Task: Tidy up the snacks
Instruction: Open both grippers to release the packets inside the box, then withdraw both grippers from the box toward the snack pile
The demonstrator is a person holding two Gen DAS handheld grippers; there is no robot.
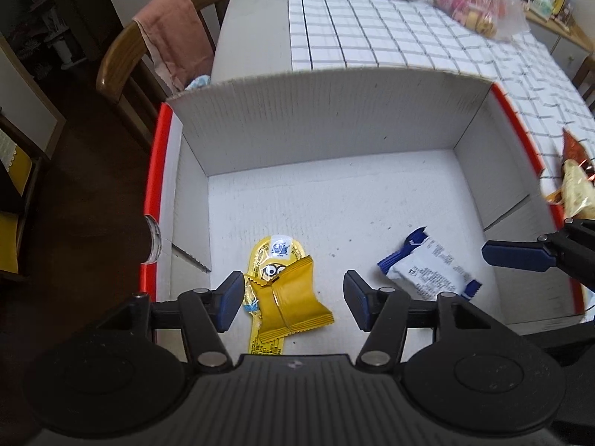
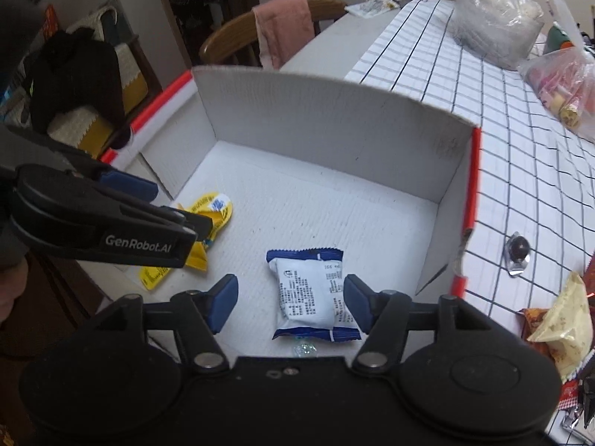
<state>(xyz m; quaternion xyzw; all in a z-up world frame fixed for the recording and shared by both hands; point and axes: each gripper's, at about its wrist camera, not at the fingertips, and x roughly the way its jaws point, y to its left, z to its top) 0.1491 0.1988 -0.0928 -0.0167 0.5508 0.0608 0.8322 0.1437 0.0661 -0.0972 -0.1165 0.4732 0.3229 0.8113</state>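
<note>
On a grid-patterned tablecloth (image 2: 520, 171) sits a red-edged white cardboard box (image 1: 327, 119). Inside it lie yellow foil packets (image 1: 288, 297) and a blue-white wrapper (image 2: 314, 293); beside it, more snacks (image 2: 565, 319) wait. Left gripper (image 1: 293, 301) and right gripper (image 2: 290, 303) gape empty.

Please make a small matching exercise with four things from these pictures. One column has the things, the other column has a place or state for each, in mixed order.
Things:
1. yellow packet
2. white and blue packet
3. pink cloth
4. beige packet

Places or states:
a. hangs over a chair back
b. on the checked cloth, outside the box
c. in the box, under the open left gripper
d. in the box, under the open right gripper

Pairs: 1-c, 2-d, 3-a, 4-b
</note>
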